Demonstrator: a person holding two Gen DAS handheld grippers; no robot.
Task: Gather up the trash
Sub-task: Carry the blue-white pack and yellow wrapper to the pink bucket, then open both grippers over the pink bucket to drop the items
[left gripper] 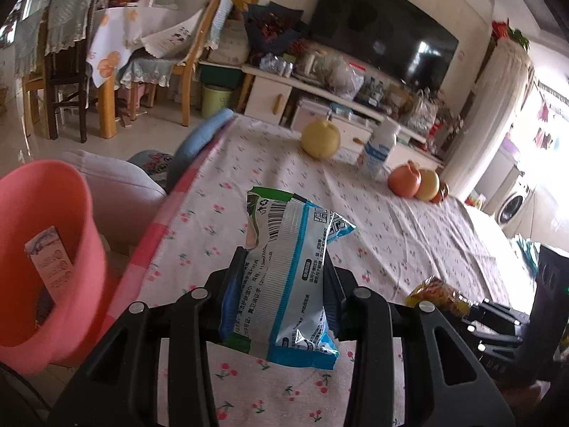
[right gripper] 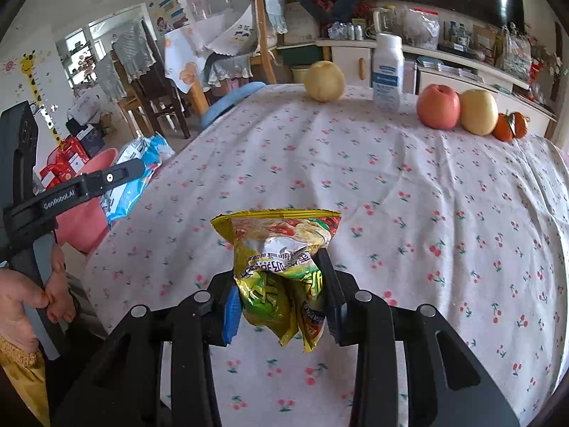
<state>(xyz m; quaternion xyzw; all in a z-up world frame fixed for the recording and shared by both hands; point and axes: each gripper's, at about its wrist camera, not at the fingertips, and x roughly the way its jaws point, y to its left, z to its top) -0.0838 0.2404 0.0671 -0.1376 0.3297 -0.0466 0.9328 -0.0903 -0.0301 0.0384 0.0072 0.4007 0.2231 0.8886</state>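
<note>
My left gripper (left gripper: 284, 270) is shut on a blue and white wipes packet (left gripper: 284, 267) and holds it above the table's left part. A pink bin (left gripper: 46, 249) stands off the table's left edge with a small carton (left gripper: 49, 267) inside. My right gripper (right gripper: 281, 277) is shut on a crumpled yellow snack wrapper (right gripper: 281, 249) above the cherry-print tablecloth (right gripper: 391, 195). The right wrist view also shows the left gripper (right gripper: 128, 170) with its packet (right gripper: 135, 178) near the bin (right gripper: 85, 213). The left wrist view shows the wrapper (left gripper: 437, 295) at the right.
At the table's far edge stand a yellow pear (right gripper: 324, 80), a white bottle (right gripper: 387, 71), a red apple (right gripper: 438, 105), a yellow apple (right gripper: 478, 111) and small oranges (right gripper: 512, 126). A blue cushion (left gripper: 206, 135) lies at the left edge. Chairs and a TV cabinet stand beyond.
</note>
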